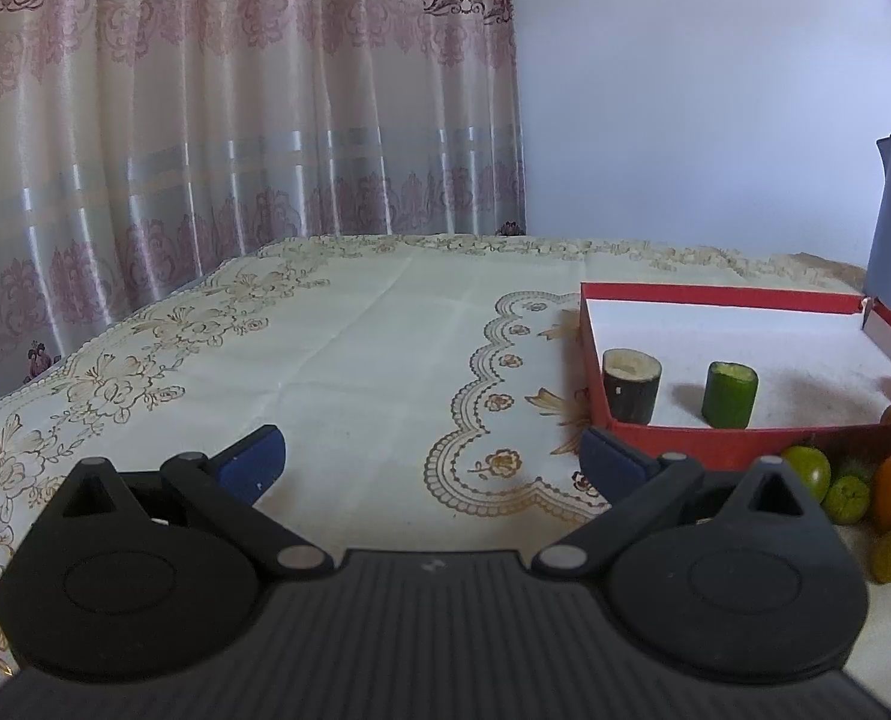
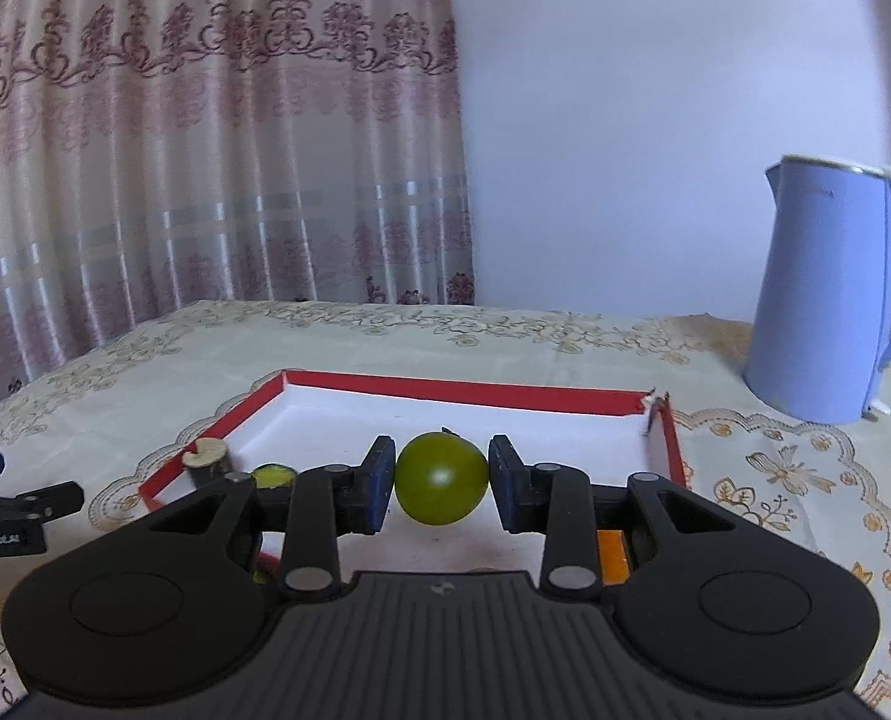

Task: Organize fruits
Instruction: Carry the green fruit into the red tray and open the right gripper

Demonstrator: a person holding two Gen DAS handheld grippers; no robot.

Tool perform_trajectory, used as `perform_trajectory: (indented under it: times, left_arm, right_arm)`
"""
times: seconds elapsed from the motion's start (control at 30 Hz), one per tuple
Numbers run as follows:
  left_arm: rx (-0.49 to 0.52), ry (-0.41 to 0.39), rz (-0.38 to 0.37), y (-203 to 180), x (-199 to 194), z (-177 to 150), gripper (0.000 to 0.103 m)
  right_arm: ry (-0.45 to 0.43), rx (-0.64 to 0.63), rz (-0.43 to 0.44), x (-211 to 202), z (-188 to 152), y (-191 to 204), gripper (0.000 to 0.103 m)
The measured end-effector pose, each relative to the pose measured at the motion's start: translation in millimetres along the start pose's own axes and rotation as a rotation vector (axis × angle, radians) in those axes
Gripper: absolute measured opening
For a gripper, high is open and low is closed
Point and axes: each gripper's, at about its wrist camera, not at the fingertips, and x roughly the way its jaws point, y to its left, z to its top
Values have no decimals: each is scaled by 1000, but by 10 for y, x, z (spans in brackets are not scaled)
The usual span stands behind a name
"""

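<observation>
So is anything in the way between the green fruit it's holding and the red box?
Nothing visible blocks it. The right gripper holds the green fruit just in front of the red box, whose white floor is bare ahead. The two cut pieces, dark and green, sit off to the left.

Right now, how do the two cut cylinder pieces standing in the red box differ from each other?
The dark piece has blackish skin; the green piece has bright green skin. The dark piece stands against the red box's left wall; the green piece stands further toward the middle. The dark piece looks slightly wider. Both stand upright on the white floor, pale cut faces up.
</observation>
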Motion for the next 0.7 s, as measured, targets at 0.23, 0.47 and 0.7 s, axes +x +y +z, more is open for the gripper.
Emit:
perform_trajectory:
  times: [0.23, 0.47, 0.7]
  left_arm:
    - [-1, -7, -9, -3, -31, 11, 103]
    - [55, -38, -79, -169, -161, 4, 103]
    - [116, -9, -166, -544, -254, -8, 103]
  right_arm:
    - [-3, 29, -3, 43, -53, -132, 33]
    - [-5, 2, 5, 103, -12, -171, 33]
    - [40, 1, 16, 271, -25, -233, 33]
